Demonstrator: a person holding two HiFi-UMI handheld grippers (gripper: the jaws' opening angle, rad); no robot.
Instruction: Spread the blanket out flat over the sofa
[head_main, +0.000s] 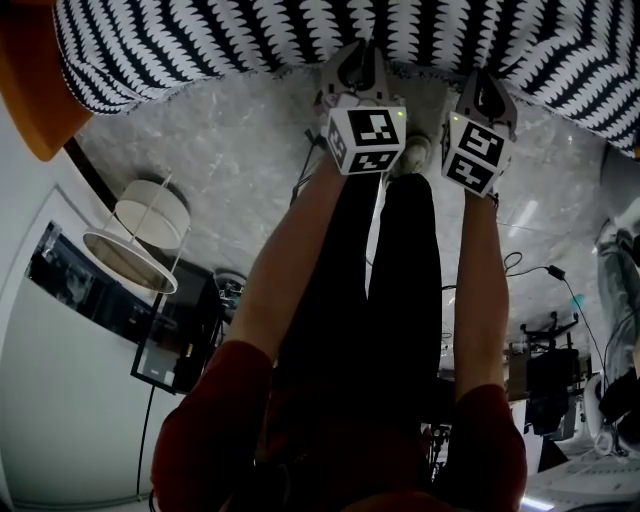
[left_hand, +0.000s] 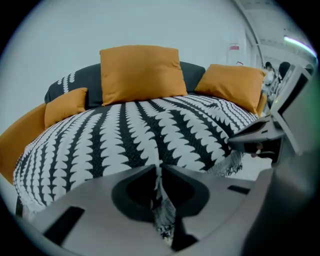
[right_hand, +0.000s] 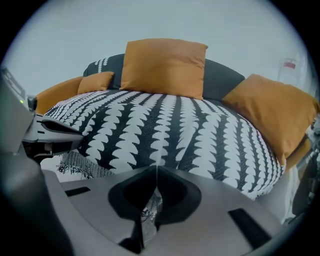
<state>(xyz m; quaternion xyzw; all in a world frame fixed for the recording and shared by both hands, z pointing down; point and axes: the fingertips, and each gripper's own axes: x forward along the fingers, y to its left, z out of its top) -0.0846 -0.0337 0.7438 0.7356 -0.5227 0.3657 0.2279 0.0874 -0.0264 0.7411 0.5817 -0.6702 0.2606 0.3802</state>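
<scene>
A black-and-white patterned blanket (left_hand: 140, 135) lies spread over the round sofa, reaching up to the cushions. In the head view its near edge (head_main: 300, 40) hangs at the top of the picture. My left gripper (left_hand: 159, 172) is shut on the blanket's front edge, a strip of fabric pinched between the jaws. My right gripper (right_hand: 154, 174) is shut on the same edge further right (right_hand: 170, 135). In the head view the left gripper (head_main: 358, 75) and the right gripper (head_main: 487, 100) stand side by side at the blanket's hem.
Orange cushions (left_hand: 140, 72) (right_hand: 165, 65) (right_hand: 275, 112) line the sofa's dark backrest (right_hand: 220, 77). A white lamp (head_main: 140, 235) and a dark side table (head_main: 175, 345) stand on the left of the pale floor (head_main: 230, 170). Cables and equipment (head_main: 550, 360) lie at the right.
</scene>
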